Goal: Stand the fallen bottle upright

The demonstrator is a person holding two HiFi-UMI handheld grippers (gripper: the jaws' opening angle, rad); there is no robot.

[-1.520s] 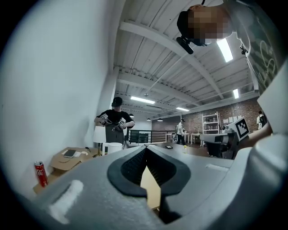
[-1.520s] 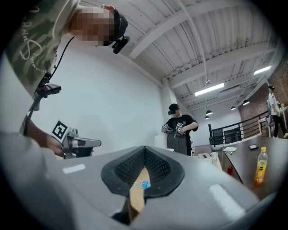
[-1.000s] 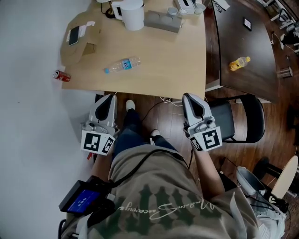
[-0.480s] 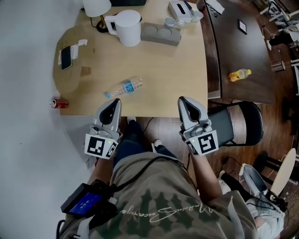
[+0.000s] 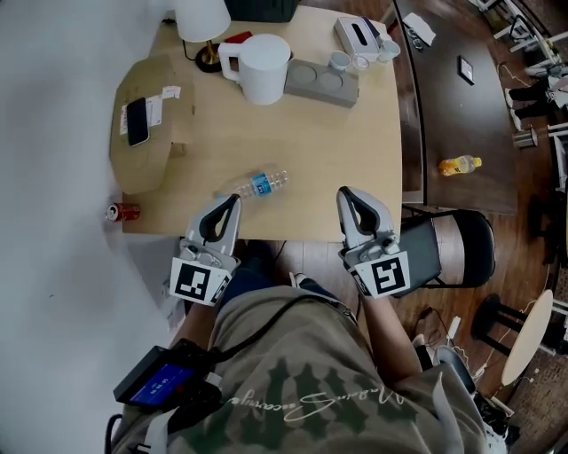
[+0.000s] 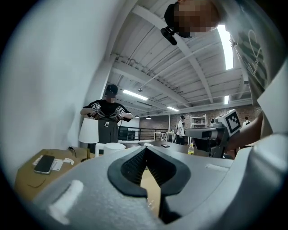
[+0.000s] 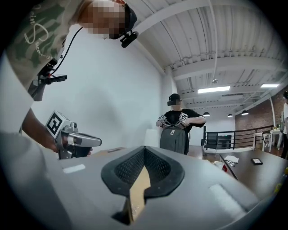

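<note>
Pale wooden table (image 5: 319, 151), smooth top. The far edge is crowded: a white jug (image 5: 264, 69) with a handle, a grey tray (image 5: 324, 84) with round hollows, a white lamp (image 5: 202, 18), and a small white box (image 5: 358, 35) at the far right corner. Along the left edge sits a brown cardboard piece (image 5: 146, 164) with a rounded outline, and a dark phone (image 5: 136, 121) lies on it. A red can (image 5: 122, 212) is just off the near left corner.

Bottle (image 5: 257, 184): clear plastic with a blue label band. It lies on its side close to the near edge, left of the middle. The long axis runs almost along that edge, with the right end a little farther in. Nothing stands between it and the grippers.

Left gripper (image 5: 231, 202) is at the near edge, tip just beside the bottle's left end — contact cannot be told. Right gripper (image 5: 348, 197) is well apart to the right. Both are clenched on nothing — ribbed black pads meet at the tips.
</note>
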